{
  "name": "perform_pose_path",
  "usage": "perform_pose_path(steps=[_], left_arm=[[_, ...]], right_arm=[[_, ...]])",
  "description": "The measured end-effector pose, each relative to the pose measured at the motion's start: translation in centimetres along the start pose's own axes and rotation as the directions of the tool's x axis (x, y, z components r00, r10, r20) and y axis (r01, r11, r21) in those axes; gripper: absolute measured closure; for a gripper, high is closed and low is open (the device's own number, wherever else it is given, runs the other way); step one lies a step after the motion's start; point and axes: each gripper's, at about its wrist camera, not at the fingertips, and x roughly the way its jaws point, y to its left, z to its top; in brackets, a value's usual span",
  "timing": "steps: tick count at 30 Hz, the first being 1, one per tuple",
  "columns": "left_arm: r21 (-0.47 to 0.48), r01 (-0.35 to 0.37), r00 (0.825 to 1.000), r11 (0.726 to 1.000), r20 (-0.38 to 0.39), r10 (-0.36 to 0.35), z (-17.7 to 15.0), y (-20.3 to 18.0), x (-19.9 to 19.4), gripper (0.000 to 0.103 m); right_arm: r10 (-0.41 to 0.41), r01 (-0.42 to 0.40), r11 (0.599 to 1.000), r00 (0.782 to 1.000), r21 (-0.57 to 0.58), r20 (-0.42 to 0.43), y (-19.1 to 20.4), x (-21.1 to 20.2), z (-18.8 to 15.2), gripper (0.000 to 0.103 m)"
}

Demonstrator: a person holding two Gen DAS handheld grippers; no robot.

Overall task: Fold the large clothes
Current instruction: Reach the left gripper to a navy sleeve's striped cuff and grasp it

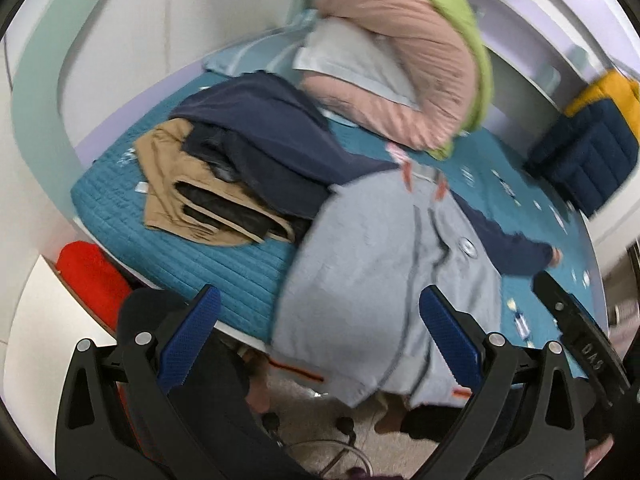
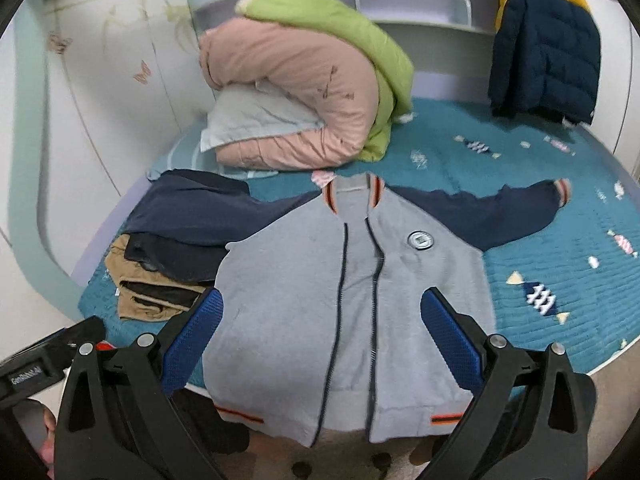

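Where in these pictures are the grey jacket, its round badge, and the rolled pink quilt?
grey jacket (image 2: 280,300): right wrist view, on its front panel.
round badge (image 2: 419,239): right wrist view, on the badge's centre.
pink quilt (image 2: 304,80): right wrist view, on its upper fold.

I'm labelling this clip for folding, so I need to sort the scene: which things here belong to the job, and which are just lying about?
For the job:
grey jacket, spread flat, zip open
left gripper, open
right gripper, open

Lying about:
pink quilt
green blanket
pile of dark and tan clothes
navy-and-yellow puffer jacket
teal bed cover
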Motion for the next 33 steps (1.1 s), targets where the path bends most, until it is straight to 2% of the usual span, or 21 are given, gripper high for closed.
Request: perform_pose_path(steps=[6, 10, 12, 15, 17, 19, 21, 26, 28, 30, 32, 33], left_arm=[[-0.074, -0.038, 0.999, 0.997, 0.013, 0.04, 5.1, 4.9, 3.4, 0.004], [-0.098, -0.052, 0.998, 0.994, 0.022, 0.054, 8.6, 7.9, 5.6, 0.004], [-0.113, -0.066, 0.997, 0.991, 0.024, 0.07, 10.3, 9.1, 6.8, 0.004], [-0.142, -0.079, 0.996, 0.987, 0.024, 0.083, 12.6, 11.4, 8.6, 0.004], [-0.181, -0.066, 0.997, 0.981, 0.018, 0.07, 14.4, 13.2, 9.9, 0.004], [-0.204, -0.07, 0.997, 0.977, 0.014, 0.075, 15.6, 14.9, 11.1, 0.004], [-0.22, -0.102, 0.994, 0.97, 0.01, 0.107, 16.9, 16.7, 12.4, 0.004], [-0.253, -0.169, 0.985, 0.953, -0.026, 0.168, 19.6, 20.5, 15.9, 0.004], [-0.263, -0.19, 0.982, 0.946, -0.048, 0.184, 20.4, 21.6, 17.3, 0.004], [-0.267, -0.2, 0.98, 0.943, -0.072, 0.188, 21.4, 22.4, 18.6, 0.004], [-0.281, -0.191, 0.981, 0.941, -0.086, 0.173, 22.3, 23.2, 19.8, 0.004], [-0.295, -0.183, 0.982, 0.938, -0.093, 0.162, 22.7, 23.6, 20.3, 0.004]], right_arm=[[0.011, -0.01, 0.993, 1.0, -0.119, 0.007, 3.0, 5.4, 3.7, 0.007], [-0.013, 0.01, 0.983, 1.0, -0.186, -0.015, 5.1, 9.8, 5.9, 0.007], [0.001, -0.015, 0.982, 0.998, -0.189, -0.07, 5.8, 13.0, 7.1, 0.007], [0.063, -0.092, 0.983, 0.981, -0.157, -0.182, 6.3, 17.7, 8.4, 0.008], [0.07, -0.093, 0.988, 0.981, -0.123, -0.18, 6.4, 19.9, 9.0, 0.008], [0.013, -0.031, 0.993, 0.988, -0.114, -0.155, 6.7, 21.7, 9.5, 0.008], [-0.009, -0.008, 0.992, 0.991, -0.128, -0.133, 7.2, 23.6, 10.0, 0.008], [-0.072, 0.043, 0.986, 0.981, -0.16, -0.181, 7.8, 28.7, 9.8, 0.008], [-0.171, 0.141, 0.977, 0.964, -0.158, -0.203, 7.8, 30.6, 9.6, 0.008], [-0.265, 0.224, 0.957, 0.935, -0.186, -0.234, 7.9, 32.7, 9.4, 0.008], [-0.27, 0.216, 0.954, 0.923, -0.209, -0.276, 7.8, 34.4, 9.2, 0.009], [-0.271, 0.211, 0.952, 0.917, -0.222, -0.293, 7.7, 35.1, 9.1, 0.015]])
